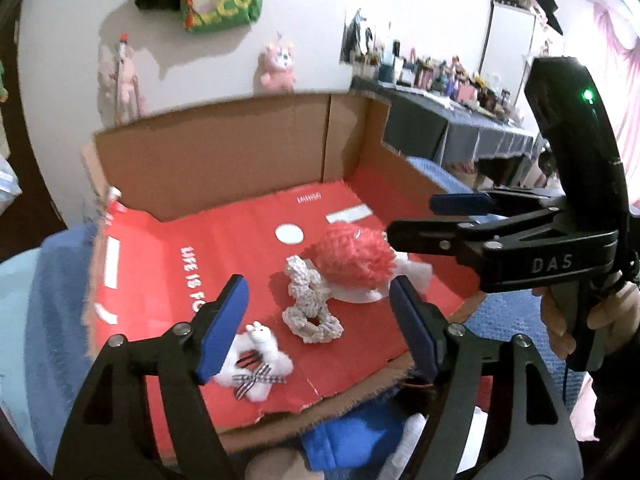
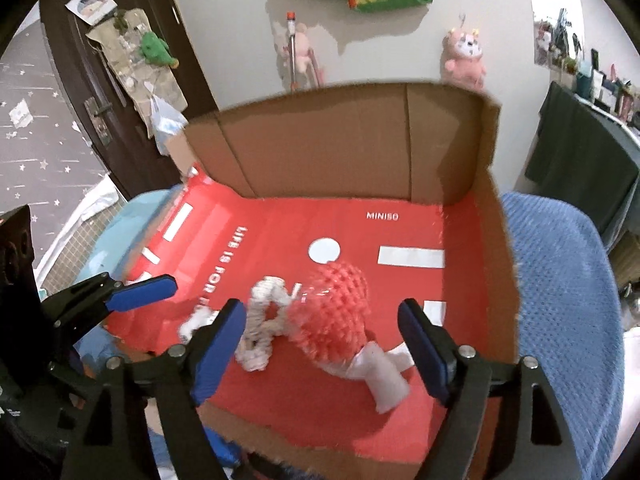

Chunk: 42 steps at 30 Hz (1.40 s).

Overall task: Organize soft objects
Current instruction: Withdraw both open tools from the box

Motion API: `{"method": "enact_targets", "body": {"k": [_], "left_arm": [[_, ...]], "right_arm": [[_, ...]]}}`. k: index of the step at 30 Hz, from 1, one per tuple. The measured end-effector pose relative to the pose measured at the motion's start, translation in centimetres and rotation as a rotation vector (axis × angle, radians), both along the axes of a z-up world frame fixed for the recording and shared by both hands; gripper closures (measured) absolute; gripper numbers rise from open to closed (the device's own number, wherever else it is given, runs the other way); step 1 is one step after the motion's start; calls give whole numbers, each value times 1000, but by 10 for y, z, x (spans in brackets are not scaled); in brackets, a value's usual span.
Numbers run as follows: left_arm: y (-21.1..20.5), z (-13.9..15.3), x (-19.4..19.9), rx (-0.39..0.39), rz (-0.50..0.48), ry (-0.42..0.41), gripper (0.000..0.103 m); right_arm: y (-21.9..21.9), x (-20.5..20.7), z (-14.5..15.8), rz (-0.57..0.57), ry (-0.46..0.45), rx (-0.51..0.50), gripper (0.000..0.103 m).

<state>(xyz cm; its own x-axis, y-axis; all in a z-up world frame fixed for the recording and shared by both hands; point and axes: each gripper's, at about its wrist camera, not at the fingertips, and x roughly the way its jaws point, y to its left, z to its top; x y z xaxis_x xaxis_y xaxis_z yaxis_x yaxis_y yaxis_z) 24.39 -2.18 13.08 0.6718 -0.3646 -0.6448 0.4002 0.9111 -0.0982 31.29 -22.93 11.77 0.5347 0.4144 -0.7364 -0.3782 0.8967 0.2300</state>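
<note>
Jaws stand wide and empty on both tools: the left gripper (image 1: 318,322) and the right gripper (image 2: 322,346) hang above a red-lined cardboard box (image 2: 494,240) that sits on a blue blanket (image 2: 560,280), neither pair pressing on anything. Inside lie three soft toys. The red knitted mushroom (image 2: 334,312) rests on its side near the box's middle, cap toward the back wall, white stalk pointing to the open front edge; seen from the right wrist it lies directly between and below the right jaws, its long axis running roughly along the line they point. The white knotted rope toy (image 1: 310,304) touches the cap on its left and sits framed by the left jaws, its length also running front to back. A small white plush with a checked ribbon (image 1: 256,364) lies apart, at the front left corner, just under the left tool's left finger. By this layout the right hand looks the nearer to the mushroom, the left to the rope and the plush; a straight drop would likely meet each.
</note>
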Motion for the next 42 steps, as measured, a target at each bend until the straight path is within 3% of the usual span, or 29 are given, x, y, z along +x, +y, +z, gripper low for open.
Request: {"method": "enact_targets", "body": {"k": [5,10,21,30,42], "left_arm": [[10,27,-34,-26,49,-79,25],[16,48,-71,-31,98,-159,20],[18,57,-149,14,174,-287,10],[14,34,-204,31,249,-364,6],[17,-19,-218,21,300,-298,6]], "right_arm": [[-2,-33,27,-16,-80,3,9],[-8,-70,56,-29,-164,27,5],[-22,-163,88,-80,-336,18,0],[-25,-233,67,-137,-434,-46,0],[-32,-270,11,-241,-482,-87,0]]}}
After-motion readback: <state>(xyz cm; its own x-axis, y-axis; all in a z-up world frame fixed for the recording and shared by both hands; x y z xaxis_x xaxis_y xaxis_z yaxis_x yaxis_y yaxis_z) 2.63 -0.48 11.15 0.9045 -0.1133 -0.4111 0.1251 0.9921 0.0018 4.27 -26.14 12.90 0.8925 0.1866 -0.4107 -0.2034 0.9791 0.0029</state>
